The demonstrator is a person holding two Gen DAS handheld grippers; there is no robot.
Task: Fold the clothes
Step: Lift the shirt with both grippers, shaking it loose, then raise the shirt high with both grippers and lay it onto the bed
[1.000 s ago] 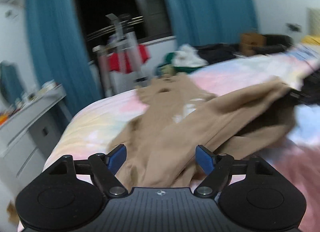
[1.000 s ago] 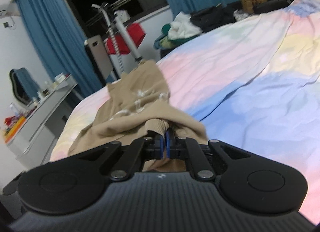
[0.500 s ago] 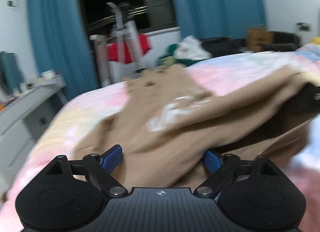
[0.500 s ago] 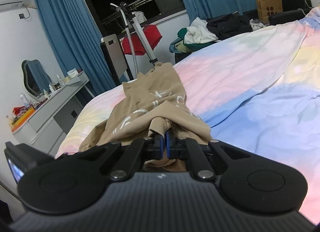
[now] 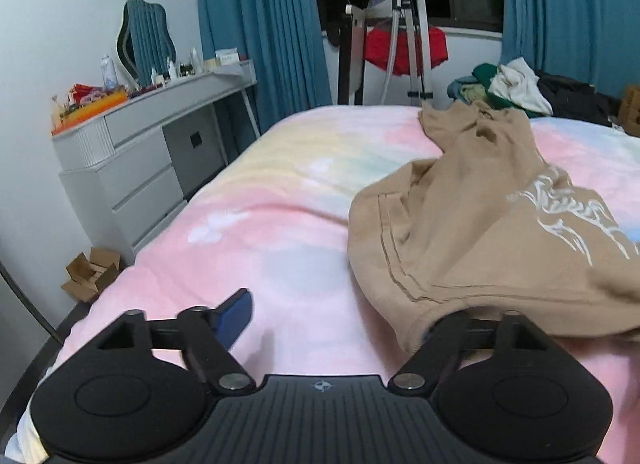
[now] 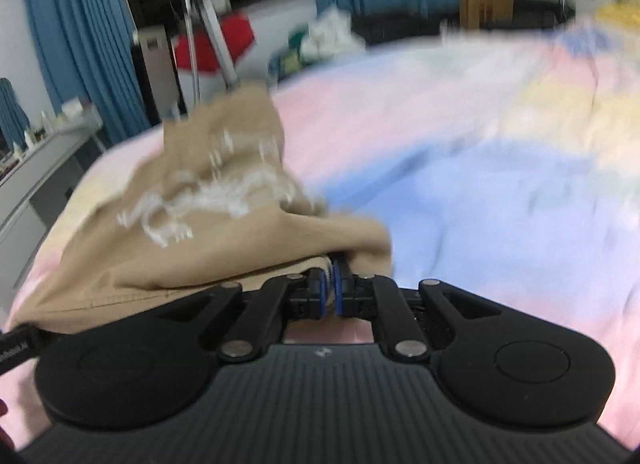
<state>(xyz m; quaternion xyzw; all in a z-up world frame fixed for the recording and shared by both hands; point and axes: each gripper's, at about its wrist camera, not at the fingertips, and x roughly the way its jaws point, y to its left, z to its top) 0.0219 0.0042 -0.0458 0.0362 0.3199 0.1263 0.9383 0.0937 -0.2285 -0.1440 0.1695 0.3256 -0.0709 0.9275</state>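
Spread across the bed (image 5: 304, 200) is a pastel tie-dye cover, and on it the tan garment (image 5: 492, 224) with a white print is laid, bunched rather than flat. Beyond the garment stand a clothes rack (image 5: 404, 40) and blue curtains (image 5: 260, 24); to the left of the garment a grey dresser (image 5: 132, 168) is seen against the wall.

The garment is judged to be held at one edge so that a layer can be carried over for a fold; the remaining cloth is left resting on the bed as an anchor.

The right tongs (image 6: 331, 291) are pressed nearly together on a ribbed hem of the garment, which is pinched between the blue pads. That view is blurred.

The left tongs (image 5: 336, 324) stand well apart. Their jaws have just been closing somewhat, yet nothing is clamped: one blue pad (image 5: 236, 318) hangs over bare cover, and the other is hidden under the near edge of the garment, which is draped over that finger. Whether that pad touches cloth cannot be told.
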